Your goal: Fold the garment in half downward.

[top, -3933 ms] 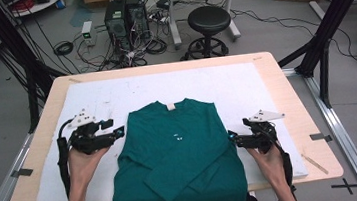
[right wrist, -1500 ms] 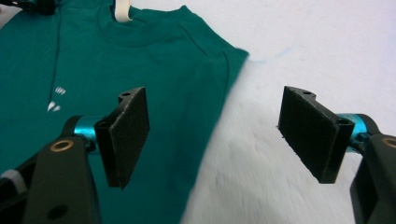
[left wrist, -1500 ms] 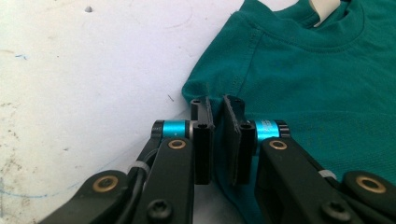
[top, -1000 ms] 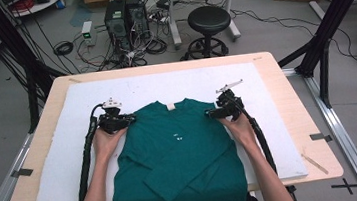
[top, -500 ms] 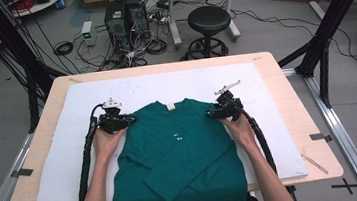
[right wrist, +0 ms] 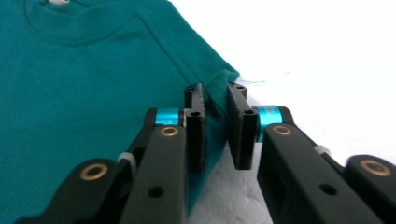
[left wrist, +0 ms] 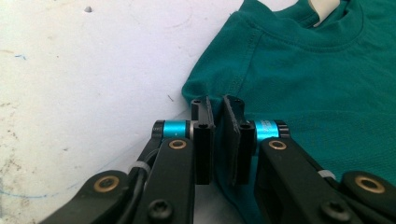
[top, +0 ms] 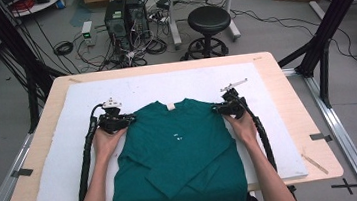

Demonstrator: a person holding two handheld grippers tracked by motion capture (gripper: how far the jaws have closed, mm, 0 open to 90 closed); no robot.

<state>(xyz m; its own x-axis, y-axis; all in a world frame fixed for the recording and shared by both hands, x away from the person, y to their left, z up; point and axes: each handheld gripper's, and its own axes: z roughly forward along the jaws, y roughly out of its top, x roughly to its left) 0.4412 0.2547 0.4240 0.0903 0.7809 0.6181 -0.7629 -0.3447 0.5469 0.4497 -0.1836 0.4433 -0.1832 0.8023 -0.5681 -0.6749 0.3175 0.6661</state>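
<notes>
On the left, the left hand-held gripper (top: 127, 119) is clamped on the shoulder corner of the green T-shirt (top: 179, 153), its jaws pressed together on the fold of cloth right at the sleeve seam (the left gripper view shows the fabric (left wrist: 219, 100) bunched between them). The shirt lies flat on the white mat (top: 57, 163) over the bench (top: 285, 81), collar away from the person, sleeves already folded in across the body. On the right, the right hand-held gripper (top: 216, 108) has just been closing on the opposite shoulder corner, and cloth is pinched between its pads (right wrist: 194, 126). Holding both shoulders at matching points likely serves to lift or fold the top edge evenly.
</notes>
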